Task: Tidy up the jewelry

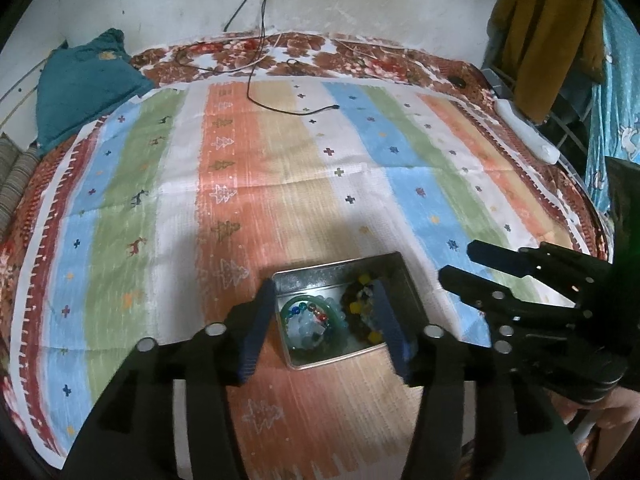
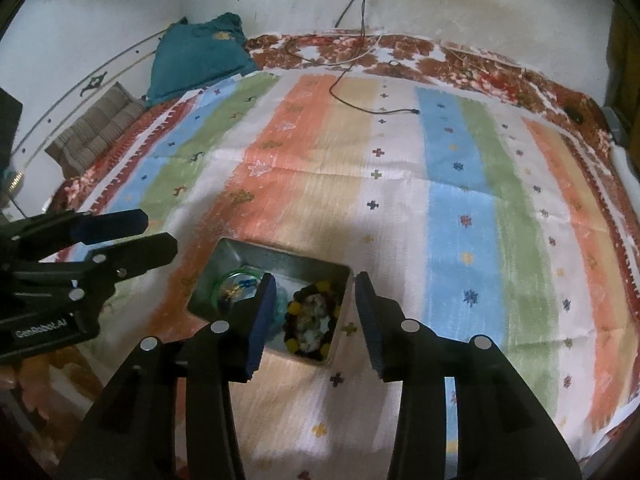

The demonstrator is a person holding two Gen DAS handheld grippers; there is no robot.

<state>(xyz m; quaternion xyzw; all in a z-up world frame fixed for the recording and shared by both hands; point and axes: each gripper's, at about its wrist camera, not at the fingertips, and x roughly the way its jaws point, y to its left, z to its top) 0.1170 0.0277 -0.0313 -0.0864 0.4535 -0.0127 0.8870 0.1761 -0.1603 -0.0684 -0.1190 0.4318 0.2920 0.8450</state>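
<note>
Metal tin (image 1: 384, 270) sits on the striped cloth (image 1: 280, 168), holding beaded bracelets (image 1: 308, 322). Left claw (image 1: 324, 300) and right claw (image 2: 316, 292) hover above it, jaws apart, empty.

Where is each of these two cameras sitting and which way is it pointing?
Left wrist view: rides on the left gripper, looking forward and down at the metal tin on the striped cloth; its own open fingers and the right gripper show.
Right wrist view: rides on the right gripper, facing the same tin from its right; the left gripper shows.
Shared: tin, bracelets, cloth, teal cushion, black cable.
</note>
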